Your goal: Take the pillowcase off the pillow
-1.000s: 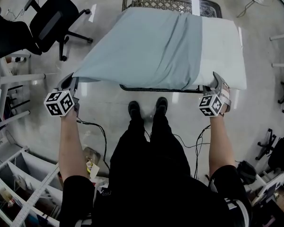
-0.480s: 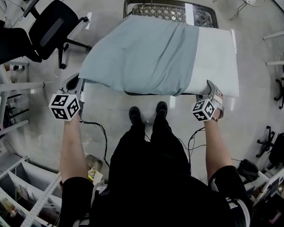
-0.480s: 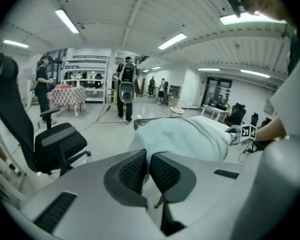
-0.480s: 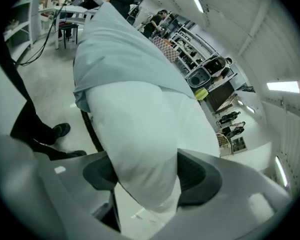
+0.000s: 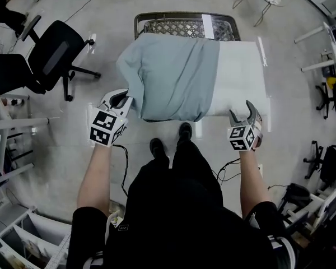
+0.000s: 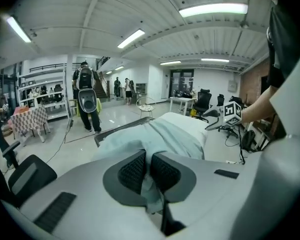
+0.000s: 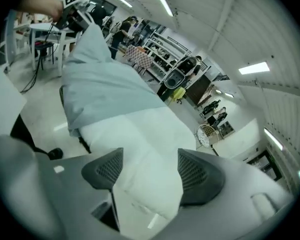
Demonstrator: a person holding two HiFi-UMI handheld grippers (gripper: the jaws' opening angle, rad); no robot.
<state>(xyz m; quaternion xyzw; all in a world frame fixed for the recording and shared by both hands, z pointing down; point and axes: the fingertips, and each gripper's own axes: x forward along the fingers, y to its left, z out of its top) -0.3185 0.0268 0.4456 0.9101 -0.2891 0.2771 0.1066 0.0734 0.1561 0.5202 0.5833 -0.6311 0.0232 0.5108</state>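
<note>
**Workshop surface with pillow: pillowcase partly drawn off**

Polished concrete floor [image 5: 61, 150] surrounds a wire-mesh surface [image 5: 157, 20], on which the pillow [image 5: 239, 77] lies crosswise in front of the standing person. The blue-grey pillowcase [image 5: 168, 74] covers the pillow's left part and gathers loosely at its left end. The white right part lies bare. The left gripper [image 5: 122, 97], at the near left corner, has its fingers [image 6: 132, 171] clenched on a fold of the pillowcase. The right gripper [image 5: 241, 110] is at the pillow's near right corner. Its fingers [image 7: 200, 176] have just been opening and stand released, with the bare corner lying between them but not pinched. Judged from this, removal is under way but well short of done. More than half of the pillow is inside the pillowcase, which has yet to be drawn off the left end.
</note>
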